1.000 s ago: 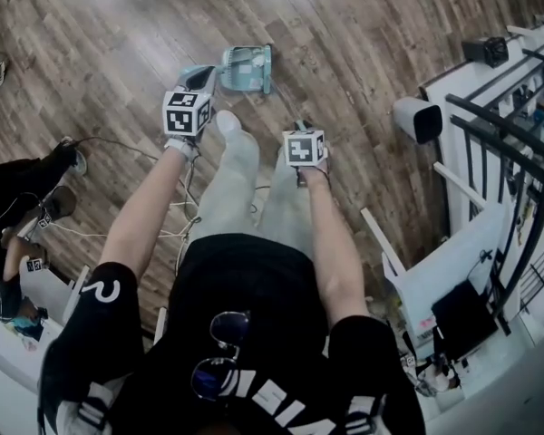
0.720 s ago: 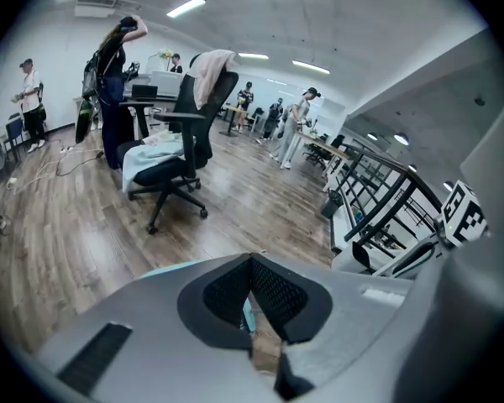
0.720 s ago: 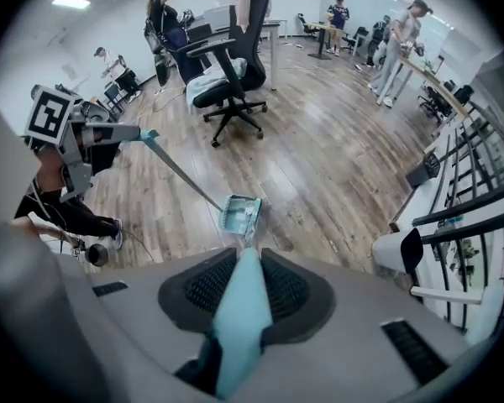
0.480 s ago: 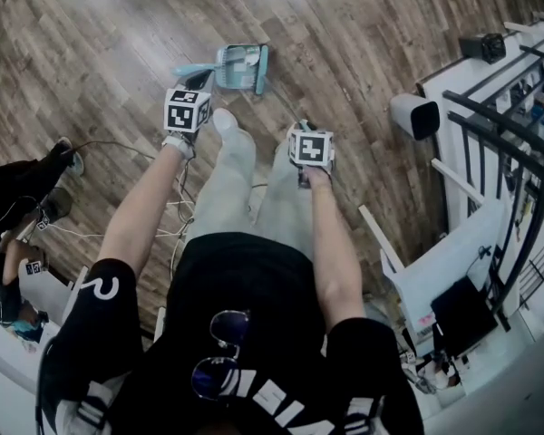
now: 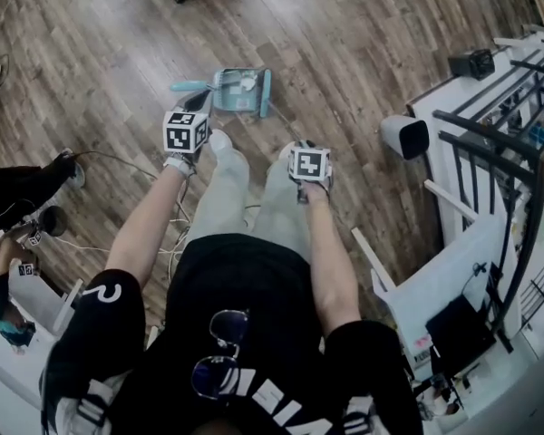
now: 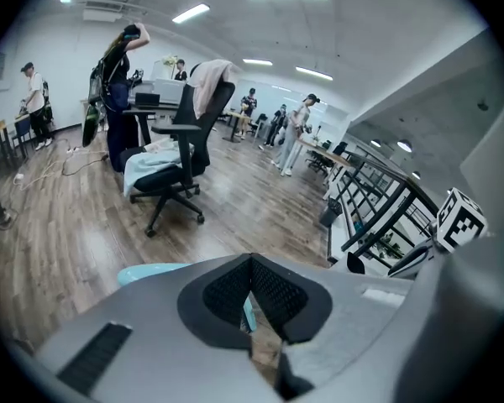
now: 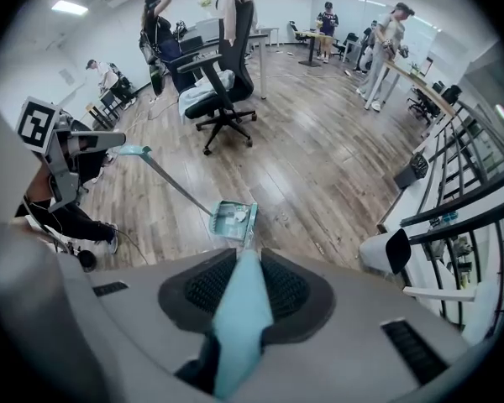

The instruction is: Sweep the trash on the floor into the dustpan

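A teal dustpan rests on the wood floor ahead of my feet, with white trash inside it. In the right gripper view the dustpan has a long thin handle rising left to my left gripper. My left gripper is shut on that handle, and a teal sliver shows between its jaws. My right gripper is shut on the teal broom handle. The broom head lies against the dustpan's right side.
A black office chair stands beyond the dustpan. A white cylinder and white shelving with black rails line the right side. Cables trail on the floor at left by a seated person.
The dustpan now sits lower in the head view with its handle end showing at its left. Both grippers have dropped a little in the view and stay shut.
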A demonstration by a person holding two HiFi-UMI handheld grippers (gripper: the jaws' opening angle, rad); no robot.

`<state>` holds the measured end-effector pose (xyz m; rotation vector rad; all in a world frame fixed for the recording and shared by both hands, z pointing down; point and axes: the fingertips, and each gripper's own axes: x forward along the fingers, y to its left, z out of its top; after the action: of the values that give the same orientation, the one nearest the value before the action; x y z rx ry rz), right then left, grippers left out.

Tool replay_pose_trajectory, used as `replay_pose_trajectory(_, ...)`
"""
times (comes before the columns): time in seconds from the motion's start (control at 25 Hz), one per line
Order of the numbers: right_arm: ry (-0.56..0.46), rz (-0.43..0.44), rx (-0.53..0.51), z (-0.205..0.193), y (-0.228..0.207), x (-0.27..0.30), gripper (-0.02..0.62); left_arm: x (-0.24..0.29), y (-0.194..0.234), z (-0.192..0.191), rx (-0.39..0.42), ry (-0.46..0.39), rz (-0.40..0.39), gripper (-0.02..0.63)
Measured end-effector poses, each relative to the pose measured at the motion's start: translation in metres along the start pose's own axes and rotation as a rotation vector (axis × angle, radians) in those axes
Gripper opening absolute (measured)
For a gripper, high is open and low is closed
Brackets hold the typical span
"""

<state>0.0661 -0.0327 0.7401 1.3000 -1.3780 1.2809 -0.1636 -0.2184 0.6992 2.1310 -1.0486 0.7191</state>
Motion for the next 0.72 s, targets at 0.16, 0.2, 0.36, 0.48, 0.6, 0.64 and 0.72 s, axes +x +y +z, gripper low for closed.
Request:
replay_pose_trajectory(0.16,-0.074,-0.029,-0.029,0.005,-0.033,-0.035,0.084,-0.022,-0.038,0.016,0.036,-0.043,0.020,-0.003)
replay_pose_trajectory(0.2,-0.097,-0.031,-0.035,0.008,-0.041,-0.044,0.084,-0.027,-0.047,0.021,0.047,-0.054,0.025,-0.003)
replay_pose_trajectory(0.36,-0.178,-0.026,-0.040,0.017,-0.071,-0.081,0.084,-0.050,-0.081,0.044,0.059,-0.113,0.049,-0.003)
replay_pose_trajectory(0.48,-0.262,-0.009,-0.028,0.032,-0.089,-0.111,0.084,-0.069,-0.105,0.066,0.071,-0.174,0.071,-0.003)
replay_pose_trajectory(0.6,-0.322,-0.014,-0.043,0.044,-0.112,-0.137,0.084,-0.085,-0.130,0.085,0.073,-0.233,0.090,-0.003)
replay_pose_trajectory(0.64,-0.341,-0.012,-0.049,0.047,-0.119,-0.145,0.084,-0.091,-0.139,0.089,0.072,-0.250,0.092,-0.003)
replay_pose_trajectory(0.72,-0.374,-0.009,-0.054,0.050,-0.132,-0.157,0.084,-0.101,-0.156,0.095,0.076,-0.282,0.090,-0.003)
